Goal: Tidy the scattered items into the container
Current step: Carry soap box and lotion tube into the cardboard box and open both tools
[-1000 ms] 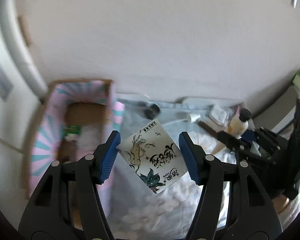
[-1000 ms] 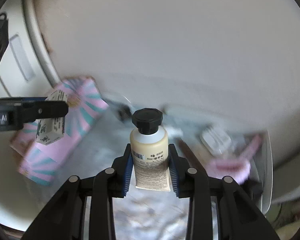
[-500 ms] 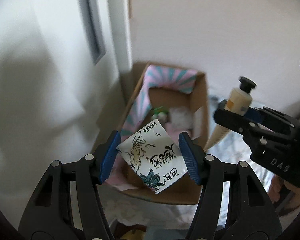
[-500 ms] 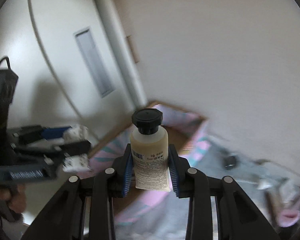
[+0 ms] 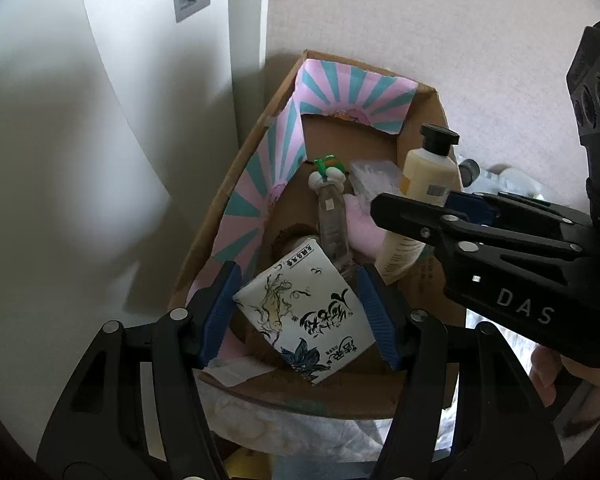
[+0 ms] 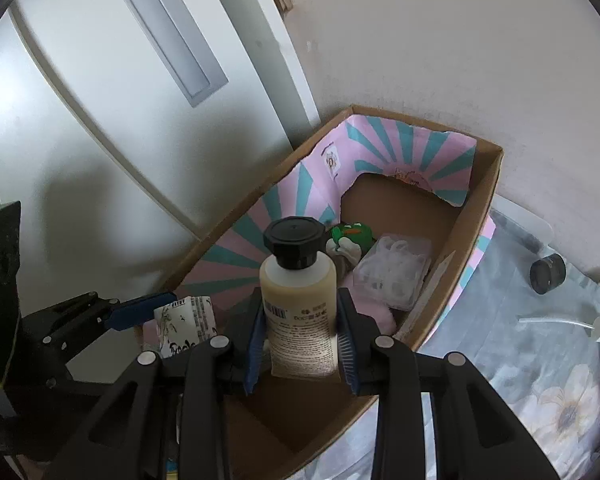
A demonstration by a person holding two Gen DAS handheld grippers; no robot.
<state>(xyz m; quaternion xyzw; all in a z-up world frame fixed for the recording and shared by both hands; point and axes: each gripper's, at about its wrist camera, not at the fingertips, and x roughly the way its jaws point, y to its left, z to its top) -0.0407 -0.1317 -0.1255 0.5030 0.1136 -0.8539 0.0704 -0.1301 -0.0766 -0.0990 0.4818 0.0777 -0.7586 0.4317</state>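
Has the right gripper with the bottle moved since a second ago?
Yes. The right gripper, shut on the bottle, has swung from over the cloth-covered surface to above the cardboard box, now directly beneath it.

A pale, faintly textured wall meets a white door with a recessed grey handle plate, beside a white frame strip. Soft daylight throws grey shadows on the door. At the right edge lies a floral cloth.
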